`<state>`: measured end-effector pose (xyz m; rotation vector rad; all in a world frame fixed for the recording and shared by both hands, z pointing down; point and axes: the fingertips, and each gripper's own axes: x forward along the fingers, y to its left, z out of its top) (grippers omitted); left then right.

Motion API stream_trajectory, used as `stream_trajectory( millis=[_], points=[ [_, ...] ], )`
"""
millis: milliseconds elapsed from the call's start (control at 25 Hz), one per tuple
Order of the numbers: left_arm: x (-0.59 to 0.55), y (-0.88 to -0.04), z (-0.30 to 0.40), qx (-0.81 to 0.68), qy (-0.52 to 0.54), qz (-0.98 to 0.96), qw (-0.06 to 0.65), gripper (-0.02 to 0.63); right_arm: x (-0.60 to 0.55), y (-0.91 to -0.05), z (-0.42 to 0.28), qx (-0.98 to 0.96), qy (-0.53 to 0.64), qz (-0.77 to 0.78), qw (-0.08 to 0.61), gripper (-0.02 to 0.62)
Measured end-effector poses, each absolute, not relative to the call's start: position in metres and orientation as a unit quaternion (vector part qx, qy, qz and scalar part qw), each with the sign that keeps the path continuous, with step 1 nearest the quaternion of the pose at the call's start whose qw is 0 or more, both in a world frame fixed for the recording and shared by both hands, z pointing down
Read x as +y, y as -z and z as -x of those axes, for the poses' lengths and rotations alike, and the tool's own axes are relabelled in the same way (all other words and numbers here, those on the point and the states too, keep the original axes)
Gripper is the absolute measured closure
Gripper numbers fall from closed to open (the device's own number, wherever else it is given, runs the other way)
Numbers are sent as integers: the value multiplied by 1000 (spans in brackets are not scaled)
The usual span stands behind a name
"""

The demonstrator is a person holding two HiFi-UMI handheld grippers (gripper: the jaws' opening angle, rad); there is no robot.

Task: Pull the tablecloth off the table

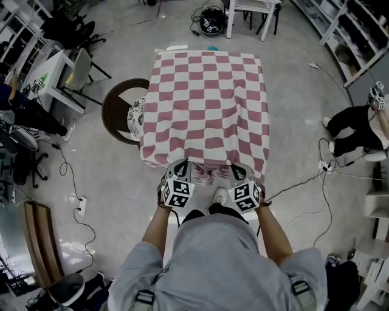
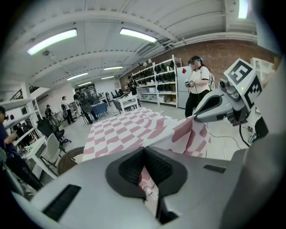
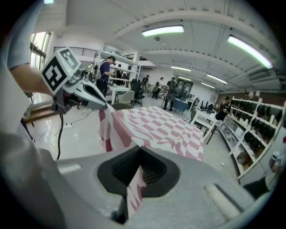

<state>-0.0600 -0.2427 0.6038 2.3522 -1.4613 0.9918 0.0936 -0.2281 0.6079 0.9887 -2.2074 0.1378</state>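
Observation:
A red-and-white checked tablecloth [image 1: 206, 103] covers the table ahead of me. Its near edge is lifted off the table at two points. My left gripper [image 1: 184, 164] is shut on the near left part of that edge. My right gripper [image 1: 236, 166] is shut on the near right part. In the left gripper view the cloth [image 2: 129, 127] runs from the closed jaws [image 2: 144, 166] out over the table, with the right gripper [image 2: 223, 105] pinching it alongside. The right gripper view shows the cloth [image 3: 156, 127] clamped in its jaws [image 3: 139, 165] and the left gripper [image 3: 76, 89] beside it.
A round dark stool with a patterned cushion [image 1: 124, 109] stands against the table's left side. A white table and chair [image 1: 58, 79] are further left, a white chair [image 1: 252, 12] beyond the table. A seated person [image 1: 355, 124] and floor cables [image 1: 304, 179] are to the right.

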Motion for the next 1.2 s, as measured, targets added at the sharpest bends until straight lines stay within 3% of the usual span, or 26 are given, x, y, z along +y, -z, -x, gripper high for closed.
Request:
stream_trajectory(
  millis=[120,400,840,1200],
  points=[
    [-254,-588,60,-509,-314,-796,89,600,-242,-591,-95,-855,-73,-412,305,588],
    [-138,-560,85,-509,-263,-816,82,600,-126,-558,-72,-849,-92,-474,213,588],
    [-40,-515,114,-483,-192,-851,74,600,-23,-512,-40,-865,-116,-479,99,588],
    [54,-469,100,-488,-131,-861,53,600,80,-467,-52,-882,-109,-458,7,588]
  ],
)
